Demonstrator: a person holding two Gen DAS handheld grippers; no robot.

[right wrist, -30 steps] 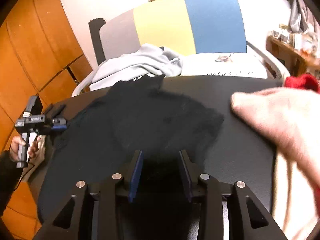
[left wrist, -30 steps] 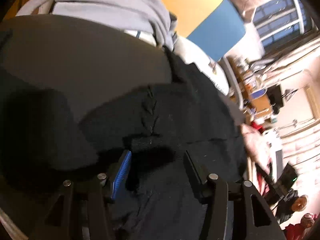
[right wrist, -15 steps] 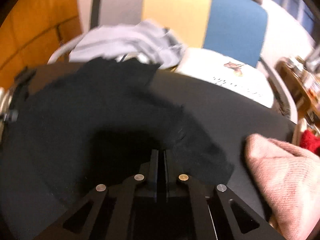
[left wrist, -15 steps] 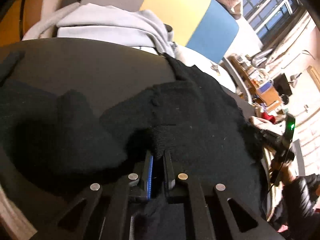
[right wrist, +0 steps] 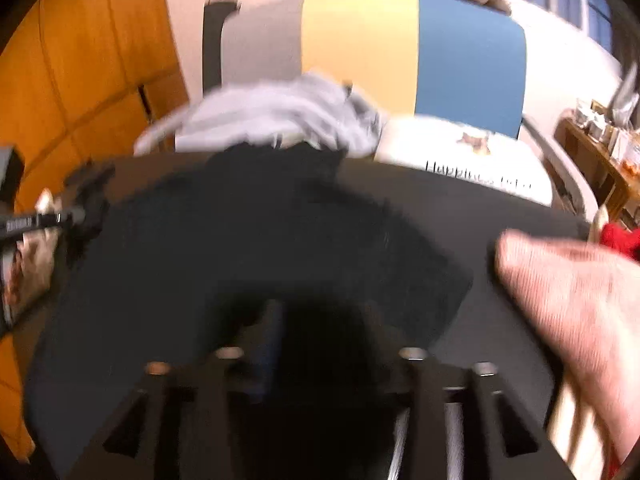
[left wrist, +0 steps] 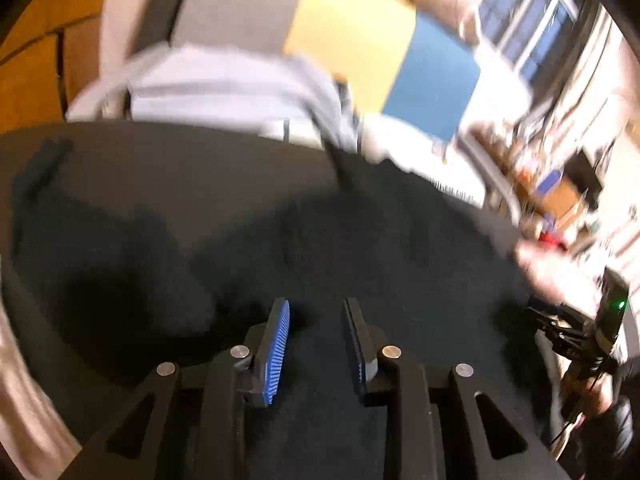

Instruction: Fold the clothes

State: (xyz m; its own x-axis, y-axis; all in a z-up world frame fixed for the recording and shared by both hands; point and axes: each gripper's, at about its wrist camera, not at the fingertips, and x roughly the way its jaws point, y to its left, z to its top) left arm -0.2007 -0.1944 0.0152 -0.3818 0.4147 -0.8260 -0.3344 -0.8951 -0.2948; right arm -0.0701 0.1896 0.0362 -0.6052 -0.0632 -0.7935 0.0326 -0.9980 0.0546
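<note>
A black knit garment [left wrist: 380,248] lies spread over the dark round table [left wrist: 160,168]. My left gripper [left wrist: 316,316] hovers just above its near part. Its jaws are opening, and the blue-ribbed pads stand apart with only flat cloth below the gap. In the blurred right wrist view the same black garment [right wrist: 260,240] fills the middle. My right gripper [right wrist: 324,320] is over its near edge, jaws opening, pads not pressing on the cloth. Each view catches the other gripper at its edge: the right gripper [left wrist: 592,340] and the left gripper [right wrist: 40,220].
A pink knit garment [right wrist: 580,300] lies on the table's right side, with something red [right wrist: 620,236] behind it. Beyond the far edge, a grey garment [right wrist: 280,120] and a white printed one [right wrist: 460,148] rest on a grey, yellow and blue chair [right wrist: 400,48]. An orange wooden wall stands at the left.
Both grippers shut on the black garment half a second ago and now have their jaws apart again. The raised fold of cloth has dropped flat. Both views have shifted and blurred.
</note>
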